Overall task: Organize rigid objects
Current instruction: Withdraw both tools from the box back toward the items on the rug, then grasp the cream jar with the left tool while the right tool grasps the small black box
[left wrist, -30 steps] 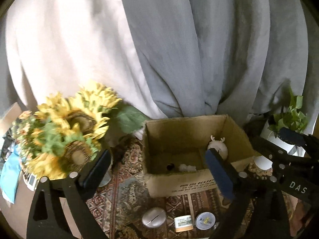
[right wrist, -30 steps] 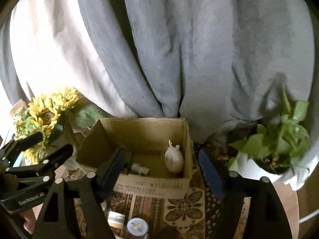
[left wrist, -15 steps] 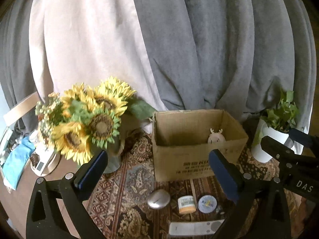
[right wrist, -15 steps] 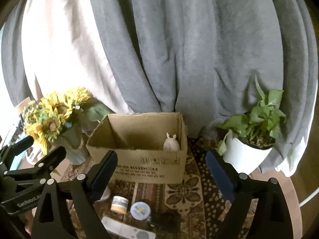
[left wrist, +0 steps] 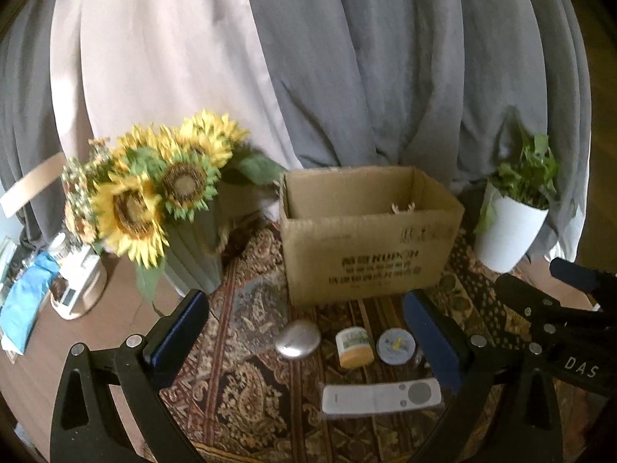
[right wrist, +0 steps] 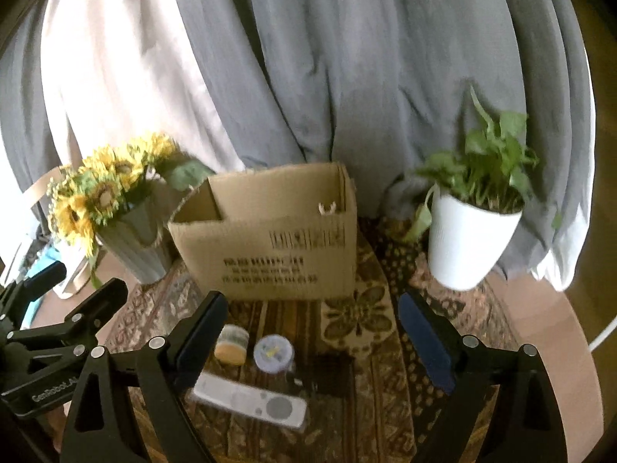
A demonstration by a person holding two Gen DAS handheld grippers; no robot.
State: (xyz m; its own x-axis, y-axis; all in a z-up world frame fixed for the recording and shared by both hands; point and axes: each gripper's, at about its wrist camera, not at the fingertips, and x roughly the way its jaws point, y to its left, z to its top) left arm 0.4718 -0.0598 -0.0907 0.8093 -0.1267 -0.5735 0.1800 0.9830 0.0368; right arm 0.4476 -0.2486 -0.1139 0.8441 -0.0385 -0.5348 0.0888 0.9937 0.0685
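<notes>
An open cardboard box [left wrist: 366, 247] [right wrist: 270, 239] stands on a patterned rug; the antlers of a white figure [left wrist: 403, 206] [right wrist: 327, 207] show over its rim. In front of it lie a silver oval object [left wrist: 297, 338], a small yellow jar [left wrist: 353, 347] [right wrist: 231, 344], a round blue-lidded tin [left wrist: 396, 345] [right wrist: 273, 353], a white remote [left wrist: 381, 397] [right wrist: 250, 399] and a dark object [right wrist: 331, 374]. My left gripper [left wrist: 304, 332] and my right gripper [right wrist: 312, 332] are open, empty and hover above these objects.
A vase of sunflowers [left wrist: 154, 200] [right wrist: 108, 200] stands left of the box. A white potted plant [left wrist: 513, 216] [right wrist: 474, 223] stands to its right. Grey and cream curtains hang behind. Clutter [left wrist: 58, 281] lies at the far left on the wooden table.
Both grippers have pulled back and lowered away from the box. The box interior is now mostly hidden, and the remote and the objects in front have come into view.
</notes>
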